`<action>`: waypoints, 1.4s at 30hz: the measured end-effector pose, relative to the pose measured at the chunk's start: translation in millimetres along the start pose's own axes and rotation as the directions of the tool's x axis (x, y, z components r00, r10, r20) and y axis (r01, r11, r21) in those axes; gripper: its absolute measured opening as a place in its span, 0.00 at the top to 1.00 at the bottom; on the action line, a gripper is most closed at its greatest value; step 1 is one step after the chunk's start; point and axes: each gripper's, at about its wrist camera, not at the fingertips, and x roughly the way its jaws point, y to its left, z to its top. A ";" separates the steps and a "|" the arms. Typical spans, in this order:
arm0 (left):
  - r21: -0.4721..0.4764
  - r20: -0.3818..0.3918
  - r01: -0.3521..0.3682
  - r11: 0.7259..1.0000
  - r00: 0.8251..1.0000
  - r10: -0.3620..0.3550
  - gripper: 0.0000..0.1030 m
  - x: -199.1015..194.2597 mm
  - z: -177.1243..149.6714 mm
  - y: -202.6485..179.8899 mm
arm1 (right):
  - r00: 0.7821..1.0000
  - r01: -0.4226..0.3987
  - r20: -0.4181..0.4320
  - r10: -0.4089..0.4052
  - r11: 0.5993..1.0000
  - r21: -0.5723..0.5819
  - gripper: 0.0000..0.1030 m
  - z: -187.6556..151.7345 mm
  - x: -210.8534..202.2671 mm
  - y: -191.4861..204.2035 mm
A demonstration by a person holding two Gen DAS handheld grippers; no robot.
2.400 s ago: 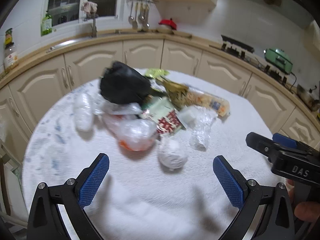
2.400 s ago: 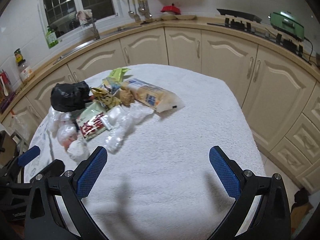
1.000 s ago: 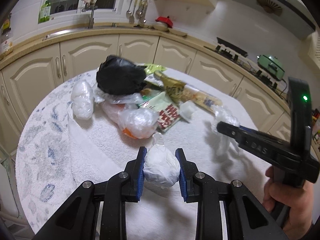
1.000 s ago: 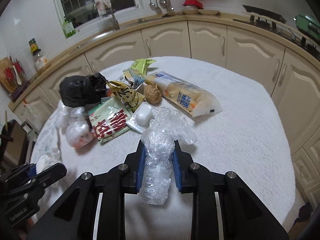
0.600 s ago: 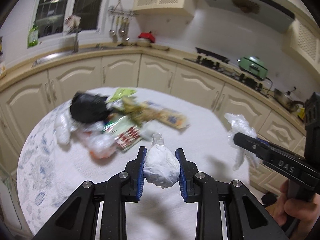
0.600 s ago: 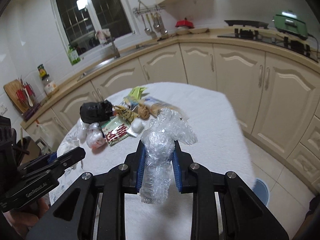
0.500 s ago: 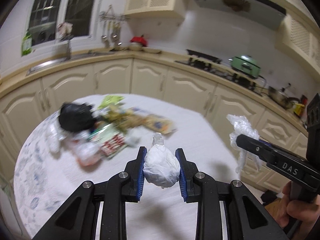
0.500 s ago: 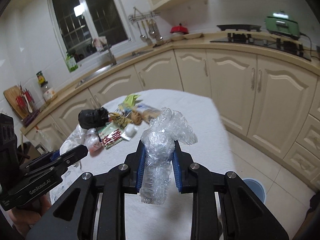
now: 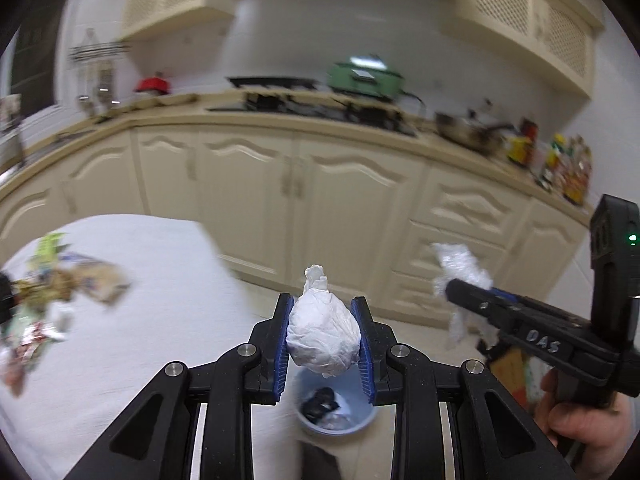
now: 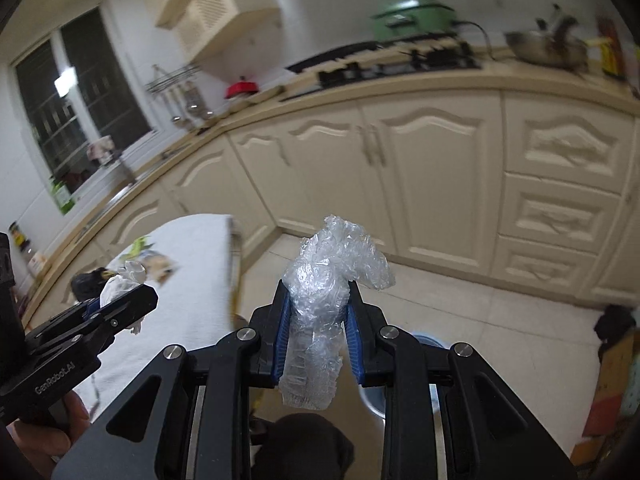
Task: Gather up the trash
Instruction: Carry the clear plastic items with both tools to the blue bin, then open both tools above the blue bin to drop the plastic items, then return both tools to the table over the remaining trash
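The left tool (image 9: 323, 340) clamps a knotted white bag (image 9: 322, 336) directly above the blue bin (image 9: 362, 420) on the floor, while the right tool (image 10: 316, 336) pinches crumpled clear plastic wrap (image 10: 326, 304) beside it, off the white-clothed worktop (image 9: 152, 300) where the remaining trash pile (image 9: 44, 292) lies.

Blue bin (image 9: 335, 408) on the floor below the left tongs, half hidden by their arms, contents too dark and small to name, leftover trash pile (image 9: 36, 292) far left of the tongs smeared by blur and cut by the edge, countertop bottles (image 9: 560, 164) blurred
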 end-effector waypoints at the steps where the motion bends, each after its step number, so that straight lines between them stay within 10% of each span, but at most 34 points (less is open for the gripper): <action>1: 0.012 -0.016 0.014 1.000 1.000 -0.014 0.76 13.9 0.2 -10.5 | 1.000 0.008 -0.009 -0.008 1.000 0.015 0.76 -1.8 2.9 -11.5; 7: 0.053 -0.147 0.051 0.997 0.988 -0.043 0.76 105.3 -4.0 -49.9 | 0.993 0.043 -0.118 -0.027 0.990 0.136 0.76 -22.7 57.3 -80.6; 16: 0.007 -0.377 0.032 0.999 0.926 -0.027 0.74 242.6 -10.3 -42.1 | 0.960 0.066 -0.281 0.007 0.966 0.251 0.73 -61.3 155.5 -145.9; 18: 0.015 -0.417 0.014 1.000 0.909 -0.007 0.53 269.2 -5.9 -37.3 | 0.951 0.081 -0.311 0.010 0.957 0.277 0.68 -69.1 172.8 -157.6; 21: 0.045 -0.409 -0.042 0.998 0.911 0.057 0.07 296.5 4.9 -44.5 | 0.947 0.109 -0.322 -0.003 0.944 0.312 0.32 -77.4 183.8 -168.1; 26: 0.056 -0.402 -0.060 0.997 0.912 0.078 0.03 313.3 10.8 -55.5 | 0.947 0.136 -0.321 -0.017 0.925 0.354 0.16 -84.6 176.8 -182.2; 31: 0.062 -0.388 -0.048 0.997 0.919 0.068 0.03 272.8 -5.8 -59.1 | 0.955 0.152 -0.292 -0.043 0.921 0.360 0.00 -80.7 156.8 -181.0; 42: 0.086 -0.223 -0.032 0.996 0.974 0.050 0.01 137.7 -3.5 -57.0 | 0.983 0.110 -0.173 -0.056 0.939 0.327 0.00 -46.7 83.1 -134.2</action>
